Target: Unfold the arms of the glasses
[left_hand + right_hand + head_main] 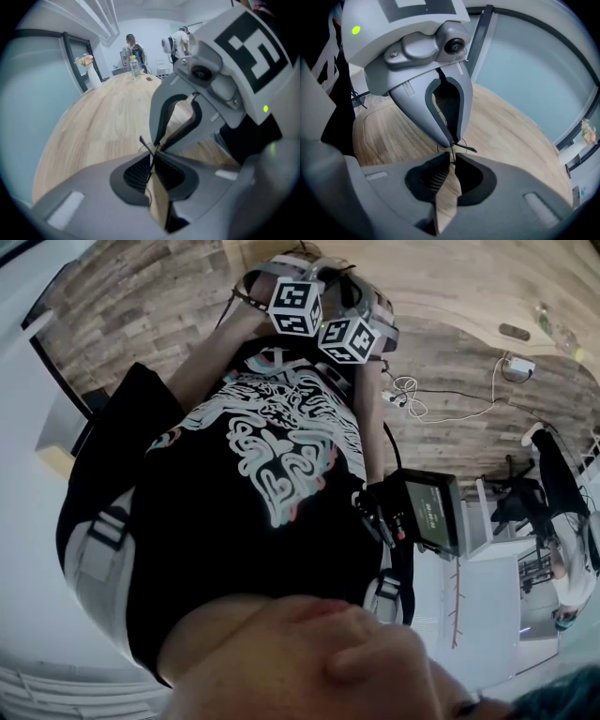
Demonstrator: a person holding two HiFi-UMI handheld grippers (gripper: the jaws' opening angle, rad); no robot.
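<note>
The glasses [146, 143] are thin and dark-wired, and only slivers show. In the left gripper view, my left gripper [152, 158] is shut on a fine wire part of them. My right gripper [158, 146] meets it tip to tip from the opposite side. In the right gripper view, my right gripper [452, 160] is shut on the same thin frame, and one slim arm of the glasses [466, 149] sticks out to the right. The left gripper [451, 142] pinches just above. In the head view, only the two marker cubes [322, 322] show, close together in front of a dark shirt.
A pale wooden table [108, 122] lies under both grippers. At its far end stand a vase of flowers [90, 70] and a bottle [135, 65], with people [180, 40] beyond. The head view shows a monitor [431, 512] and cables [412, 395] on the floor.
</note>
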